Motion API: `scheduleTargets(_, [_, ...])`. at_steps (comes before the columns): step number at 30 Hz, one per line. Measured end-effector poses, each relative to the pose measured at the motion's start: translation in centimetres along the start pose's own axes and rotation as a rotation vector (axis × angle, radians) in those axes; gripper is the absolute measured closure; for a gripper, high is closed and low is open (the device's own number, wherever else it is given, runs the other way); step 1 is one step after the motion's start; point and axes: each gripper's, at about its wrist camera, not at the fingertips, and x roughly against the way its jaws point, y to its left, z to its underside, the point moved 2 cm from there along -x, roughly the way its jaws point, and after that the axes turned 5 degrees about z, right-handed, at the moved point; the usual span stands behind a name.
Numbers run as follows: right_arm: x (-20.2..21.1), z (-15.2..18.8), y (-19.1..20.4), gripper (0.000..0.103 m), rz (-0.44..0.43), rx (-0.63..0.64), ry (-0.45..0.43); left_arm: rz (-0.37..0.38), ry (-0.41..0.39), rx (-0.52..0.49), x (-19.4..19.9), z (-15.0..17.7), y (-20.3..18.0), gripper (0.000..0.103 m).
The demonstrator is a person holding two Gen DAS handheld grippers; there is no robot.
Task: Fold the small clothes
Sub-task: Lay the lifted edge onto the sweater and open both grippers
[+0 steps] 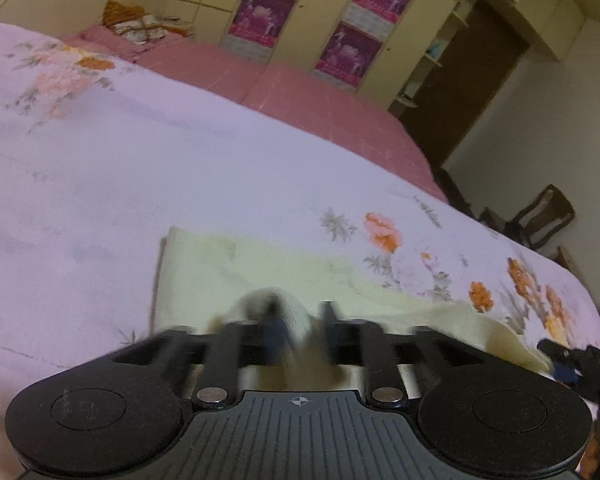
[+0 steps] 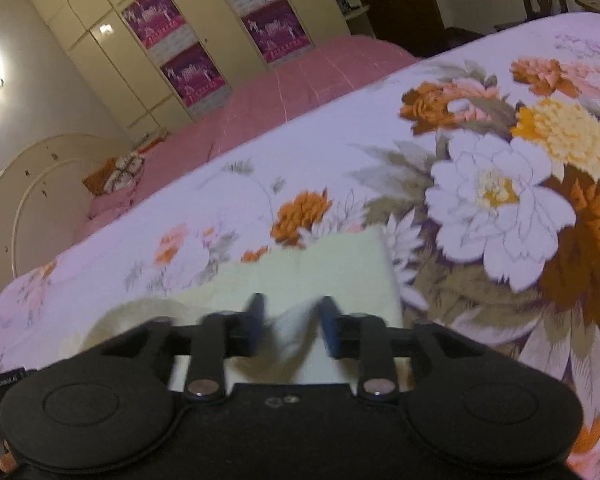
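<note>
floral bedspread [image 2: 340, 152] | both tools pinch cream cloth [image 1: 260, 264] | chair [image 1: 544, 216] left view only

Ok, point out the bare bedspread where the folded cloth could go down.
Freest: the plain lilac stretch of the bedspread, bordered by the pale yellow cloth, the pink blanket and faint flowers at far left. Crowded: near the left claw and right claw, each with cloth between its fingers.

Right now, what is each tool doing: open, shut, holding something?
Left tool: shut on a bunched edge of the pale yellow cloth.
Right tool: shut on another edge of the same cloth.
</note>
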Motion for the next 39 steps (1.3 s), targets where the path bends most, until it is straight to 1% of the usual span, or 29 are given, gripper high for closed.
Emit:
scheduleTargets(1, [0.4, -0.1, 0.0, 0.047, 0.013, 0.025, -0.028, -0.019, -0.019, -0.027, 0.3, 0.1, -0.2, 0.026])
scheduleTargets(2, [0.5, -0.2, -0.1, 0.047, 0.020, 0.043, -0.040, -0.055, -0.059, -0.062, 0.8, 0.3, -0.4, 0.001])
scheduleTargets(3, [0.5, -0.1, -0.1, 0.047, 0.020, 0.062, -0.037, -0.079, -0.098, -0.093, 1.4, 0.5, -0.6, 0.000])
scheduleTargets(4, [0.3, 0.0, -0.2, 0.047, 0.014, 0.076, -0.025, -0.079, -0.106, -0.110, 1.7, 0.5, -0.6, 0.000])
scheduleTargets(6, [0.1, 0.5, -0.2, 0.047, 0.009, 0.094, -0.005, -0.066, -0.070, -0.115, 1.4, 0.4, -0.4, 0.001])
scheduleTargets(7, [0.0, 0.7, -0.3, 0.046, 0.013, 0.094, -0.004, -0.083, -0.058, -0.139, 1.0, 0.4, -0.4, 0.001])
scheduleTargets(8, [-0.3, 0.8, -0.3, 0.046, 0.012, 0.096, 0.005, -0.100, -0.048, -0.168, 0.7, 0.6, -0.5, 0.007])
scheduleTargets(9, [-0.7, 0.9, -0.2, 0.046, 0.013, 0.104, 0.023, -0.110, -0.032, -0.187, 0.2, 0.6, -0.6, 0.018])
scheduleTargets(10, [-1.1, 0.9, -0.1, 0.046, 0.019, 0.114, 0.035, -0.115, -0.009, -0.189, -0.3, 0.6, -0.5, 0.024])
scheduleTargets(11, [-1.4, 1.1, 0.1, 0.048, 0.024, 0.130, 0.042, -0.120, 0.008, -0.180, -0.9, 0.6, -0.3, 0.035])
scheduleTargets(12, [-1.7, 1.2, 0.4, 0.050, 0.028, 0.152, 0.048, -0.131, 0.020, -0.173, -1.6, 0.6, -0.2, 0.044])
scheduleTargets(14, [-2.1, 1.4, 0.9, 0.064, 0.040, 0.185, 0.056, -0.151, 0.024, -0.185, -2.3, 0.7, -0.2, 0.052])
scheduleTargets(15, [-2.2, 1.4, 1.2, 0.068, 0.038, 0.197, 0.054, -0.158, 0.019, -0.199, -2.6, 0.7, -0.3, 0.061])
scheduleTargets(16, [-2.2, 1.3, 1.4, 0.079, 0.034, 0.206, 0.053, -0.160, 0.017, -0.209, -2.7, 0.6, -0.4, 0.068])
scheduleTargets(17, [-2.3, 1.3, 1.6, 0.088, 0.033, 0.218, 0.049, -0.164, 0.015, -0.214, -2.9, 0.4, -0.5, 0.080])
scheduleTargets(18, [-2.3, 1.2, 1.8, 0.089, 0.037, 0.234, 0.046, -0.171, 0.012, -0.210, -3.0, 0.4, -0.5, 0.088])
scheduleTargets(20, [-2.6, 1.1, 2.0, 0.098, 0.047, 0.268, 0.046, -0.181, -0.004, -0.197, -3.0, 0.3, -0.4, 0.094])
scheduleTargets(22, [-2.4, 1.0, 2.0, 0.098, 0.051, 0.272, 0.031, -0.185, -0.024, -0.191, -2.5, 0.5, -0.5, 0.096])
scheduleTargets(23, [-1.8, 0.8, 1.8, 0.099, 0.053, 0.260, 0.005, -0.186, -0.035, -0.203, -2.2, 0.8, -0.6, 0.096])
scheduleTargets(24, [-1.0, 0.6, 1.5, 0.099, 0.067, 0.249, -0.038, -0.201, -0.034, -0.227, -2.4, 1.1, -0.6, 0.096])
scheduleTargets(25, [-0.9, 0.6, 1.0, 0.099, 0.093, 0.243, -0.046, -0.212, -0.021, -0.230, -2.8, 1.4, -0.2, 0.096])
scheduleTargets(27, [-2.4, 1.1, 0.0, 0.099, 0.122, 0.238, 0.028, -0.219, -0.040, -0.203, -2.8, 1.3, 0.3, 0.096])
scheduleTargets(29, [-2.7, 1.2, 0.2, 0.098, 0.123, 0.261, 0.027, -0.250, -0.066, -0.190, -2.6, 1.1, 0.4, 0.096])
scheduleTargets(30, [-2.5, 1.0, 0.4, 0.093, 0.132, 0.264, 0.014, -0.268, -0.082, -0.181, -2.3, 0.9, 0.5, 0.096])
scheduleTargets(31, [-2.0, 0.8, 0.6, 0.081, 0.139, 0.254, -0.008, -0.272, -0.087, -0.173, -2.0, 0.8, 0.6, 0.096])
scheduleTargets(33, [-0.6, 0.3, 0.8, 0.080, 0.107, 0.241, -0.065, -0.263, -0.099, -0.189, -1.2, 0.7, 0.2, 0.096])
scheduleTargets(34, [-0.2, 0.2, 1.1, 0.080, 0.094, 0.254, -0.075, -0.251, -0.120, -0.200, -0.5, 0.8, -0.3, 0.096])
scheduleTargets(37, [0.6, 0.4, 2.6, 0.080, 0.063, 0.320, -0.081, -0.192, -0.141, -0.237, 1.3, 1.0, -2.1, 0.096])
scheduleTargets(39, [0.1, 0.8, 3.5, 0.080, 0.024, 0.333, -0.056, -0.150, -0.113, -0.276, 1.1, 1.3, -3.5, 0.095])
